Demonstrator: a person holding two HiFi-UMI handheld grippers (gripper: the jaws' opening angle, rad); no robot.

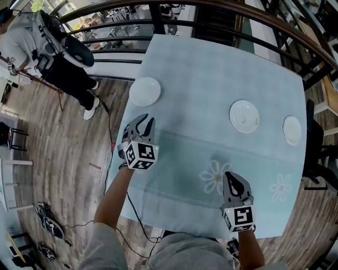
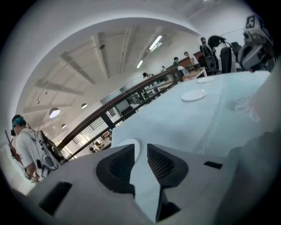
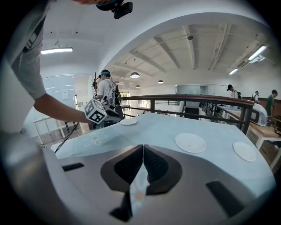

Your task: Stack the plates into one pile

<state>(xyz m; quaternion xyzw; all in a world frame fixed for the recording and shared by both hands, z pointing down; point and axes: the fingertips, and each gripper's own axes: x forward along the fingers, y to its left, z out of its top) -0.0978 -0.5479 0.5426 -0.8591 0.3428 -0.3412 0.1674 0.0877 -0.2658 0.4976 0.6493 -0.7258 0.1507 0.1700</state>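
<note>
Three white plates lie apart on the pale blue tablecloth: one near the left edge, one right of the middle, one by the right edge. My left gripper stands open just short of the left plate, with nothing between its jaws. In the left gripper view that plate shows right beyond the parted fingertips. My right gripper is shut and empty over the flower print near the front edge. The right gripper view shows its jaws closed together, with the middle plate and right plate ahead.
A dark railing curves behind the table. A person with a backpack stands on the wooden floor at upper left. A black cable runs along the table's left side. A dark chair stands at the right edge.
</note>
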